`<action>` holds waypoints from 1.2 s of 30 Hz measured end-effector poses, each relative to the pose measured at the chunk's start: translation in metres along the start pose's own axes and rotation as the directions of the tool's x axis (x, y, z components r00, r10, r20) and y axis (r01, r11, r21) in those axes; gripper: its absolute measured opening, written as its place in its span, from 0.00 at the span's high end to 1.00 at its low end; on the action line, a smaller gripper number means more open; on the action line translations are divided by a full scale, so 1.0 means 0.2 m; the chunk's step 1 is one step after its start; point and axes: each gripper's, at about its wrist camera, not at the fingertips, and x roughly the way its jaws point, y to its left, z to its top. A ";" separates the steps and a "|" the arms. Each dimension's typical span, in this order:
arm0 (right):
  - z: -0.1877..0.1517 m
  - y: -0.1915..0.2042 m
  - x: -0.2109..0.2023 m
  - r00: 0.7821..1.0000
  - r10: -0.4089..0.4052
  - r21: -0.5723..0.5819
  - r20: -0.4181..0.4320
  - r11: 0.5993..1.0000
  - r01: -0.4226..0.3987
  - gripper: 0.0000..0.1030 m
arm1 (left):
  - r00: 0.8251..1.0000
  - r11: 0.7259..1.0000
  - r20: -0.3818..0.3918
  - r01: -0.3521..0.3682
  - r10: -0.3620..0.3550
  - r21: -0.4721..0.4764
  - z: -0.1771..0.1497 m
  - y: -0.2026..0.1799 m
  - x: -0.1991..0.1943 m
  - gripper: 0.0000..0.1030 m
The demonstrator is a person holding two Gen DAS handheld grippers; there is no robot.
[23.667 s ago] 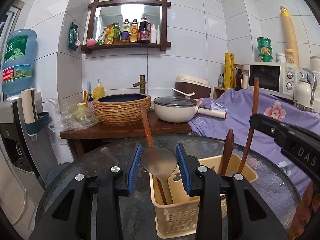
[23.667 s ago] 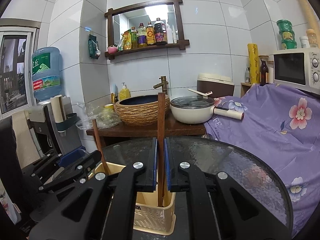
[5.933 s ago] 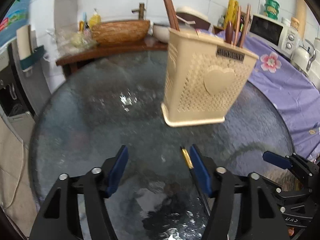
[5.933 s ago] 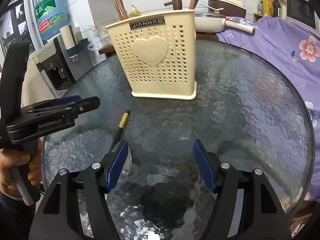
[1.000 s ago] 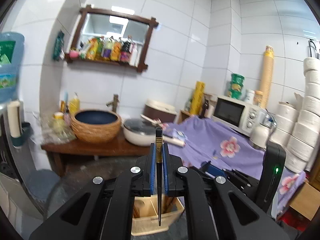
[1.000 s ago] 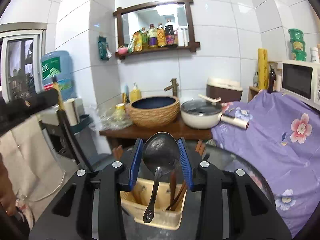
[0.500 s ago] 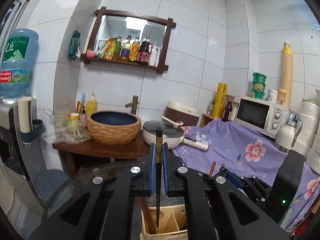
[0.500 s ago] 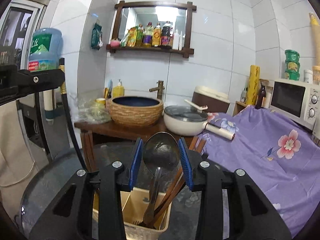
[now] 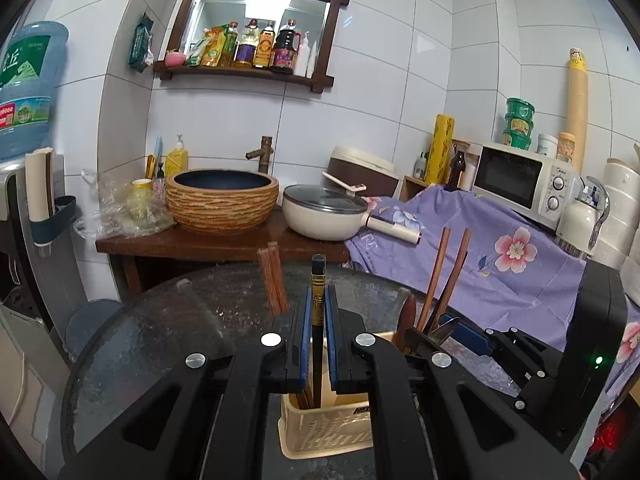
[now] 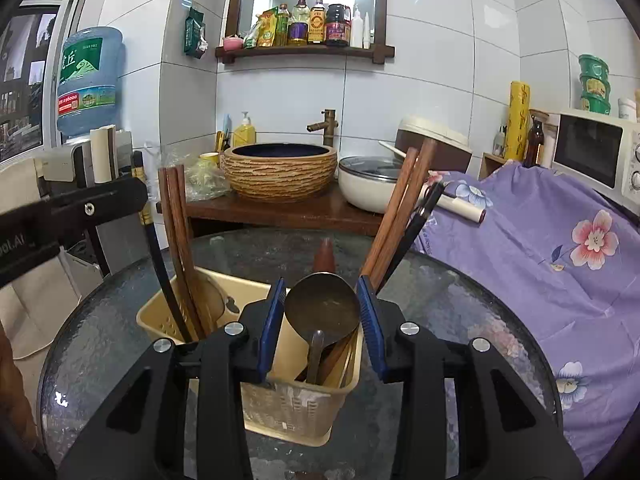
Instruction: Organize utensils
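Left wrist view looks over the left gripper (image 9: 316, 328), whose blue pads are pressed tight on a black chopstick (image 9: 318, 312) with a gold band near its top; the stick stands upright and its lower end dips into the cream utensil basket (image 9: 324, 436) sitting on the round glass table (image 9: 160, 332). More reddish wooden chopsticks (image 9: 273, 280) lean out of the basket's left part, and two long wooden handles (image 9: 444, 276) rise from its right part. To the right in this view the black body of the other gripper comes in beside the basket.

From the right wrist view, the right gripper (image 10: 322, 312) pinches the bowl of a metal ladle (image 10: 322, 306) between its blue pads, bowl upward, the handle hanging down into the near right compartment of the same basket (image 10: 296, 404). Whether the handle's tip reaches the basket floor I cannot tell.

Beyond the table, far side, a woven basin (image 10: 280, 170) and a lidded white pan (image 10: 372, 188) sit on a dark wooden counter (image 10: 280, 210); a purple floral cloth (image 10: 560, 248) drapes the right side
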 end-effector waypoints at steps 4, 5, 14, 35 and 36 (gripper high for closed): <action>-0.04 0.01 0.01 1.000 0.002 -0.009 -0.015 1.000 -0.003 0.64 | 1.000 1.000 -0.026 -0.003 0.003 0.006 -0.06 0.00 0.03 0.94; -0.05 0.00 0.01 1.000 0.001 -0.012 -0.014 1.000 -0.001 0.64 | 0.999 1.000 -0.032 -0.005 0.005 0.010 -0.07 0.00 0.04 0.94; -0.06 0.00 -0.06 1.000 0.009 -0.012 0.030 1.000 -0.008 0.46 | 1.000 1.000 -0.015 0.009 -0.008 0.020 -0.07 0.01 -0.02 0.81; -0.52 -0.02 -0.59 0.998 0.054 0.000 0.023 0.999 -0.054 0.06 | 0.998 0.995 0.004 -0.065 0.065 0.073 -0.52 0.11 -0.45 0.06; -0.55 -0.03 -0.60 0.998 0.055 0.003 0.022 0.998 -0.055 0.06 | 0.997 0.994 -0.005 -0.078 0.079 0.079 -0.56 0.11 -0.46 0.06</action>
